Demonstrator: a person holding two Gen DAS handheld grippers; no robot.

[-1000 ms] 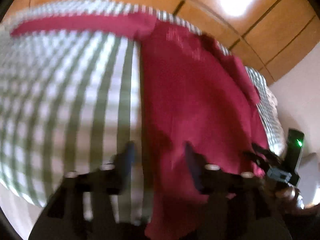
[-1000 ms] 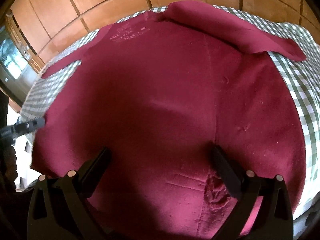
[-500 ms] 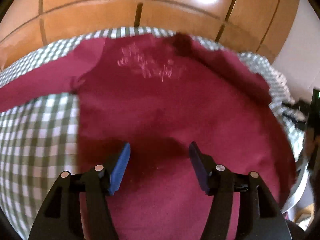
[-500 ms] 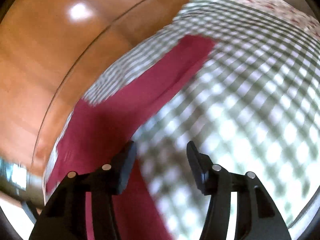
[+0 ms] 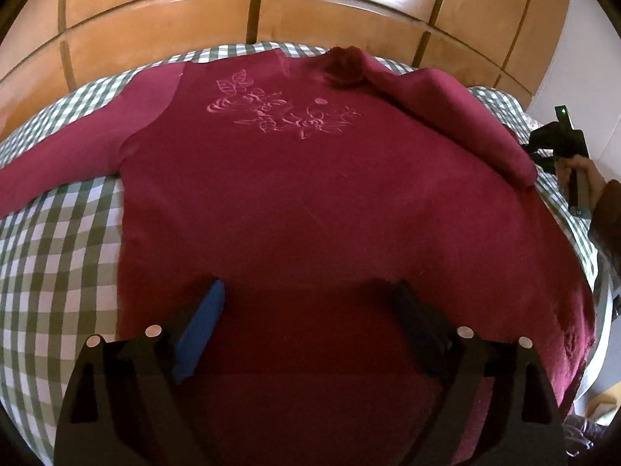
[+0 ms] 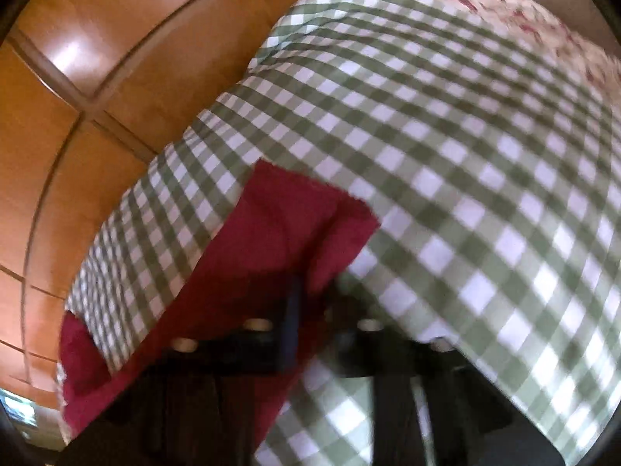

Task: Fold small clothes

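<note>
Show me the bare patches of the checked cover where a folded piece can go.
Bare checked cover lies on the left, bordered by the spread left sleeve and the sweater body's side edge. A wider bare stretch runs right of the other sleeve's cuff, toward the floral fabric. The middle is crowded: the sweater covers it. The strip by the wooden panels is thin.

This is a bedroom in a home. A bed covered with a green-and-white checked cotton sheet (image 5: 58,256) fills the middle of the left wrist view, and glossy orange-brown wooden wardrobe panels (image 5: 163,35) with dark seams run across the top of the frame behind it. In the upper right of the right wrist view lies a cream bedcover with a red flower print (image 6: 516,4).
</note>
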